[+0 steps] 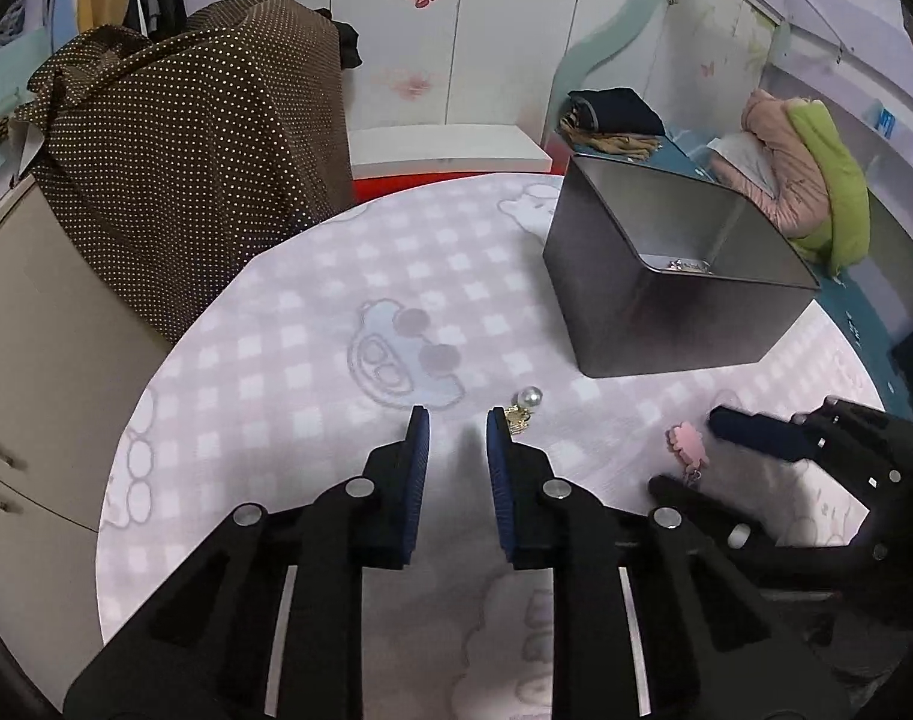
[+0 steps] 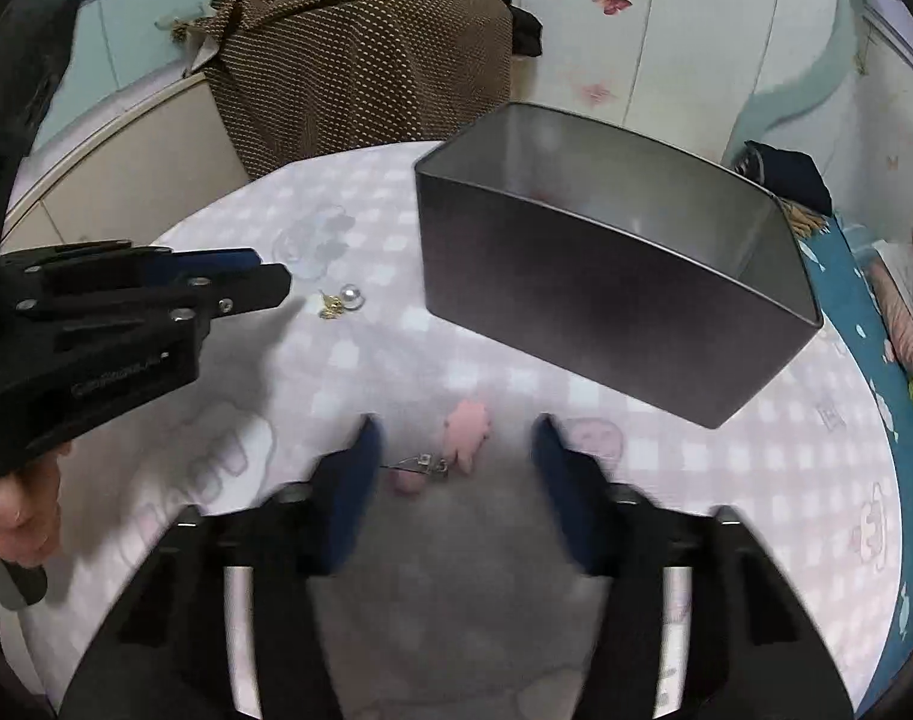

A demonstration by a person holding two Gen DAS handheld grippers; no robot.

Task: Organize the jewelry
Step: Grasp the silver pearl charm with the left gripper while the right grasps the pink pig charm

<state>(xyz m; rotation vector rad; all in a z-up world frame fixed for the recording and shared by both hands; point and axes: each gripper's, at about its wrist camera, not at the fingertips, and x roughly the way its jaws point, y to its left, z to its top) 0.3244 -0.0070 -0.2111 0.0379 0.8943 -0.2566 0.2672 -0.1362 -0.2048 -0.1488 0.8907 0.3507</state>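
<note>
Lying mid-table: pearl earring (image 1: 527, 403) just off spread left gripper (image 1: 457, 420); pink charm (image 2: 465, 427) between spread right gripper (image 2: 456, 441) fingers, near metal tin (image 2: 600, 276). Handling light, small, slippery; pinching at pink body.

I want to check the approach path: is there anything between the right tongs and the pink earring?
No. In the right wrist view the open right tongs already frame the pink earring; only bare checked tablecloth lies around it.

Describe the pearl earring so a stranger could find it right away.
Start at the grey metal tin on the checked pink tablecloth. In front of it lies the pearl earring, one white bead on gold fittings; the pink charm nearby is flat and scalloped.
</note>
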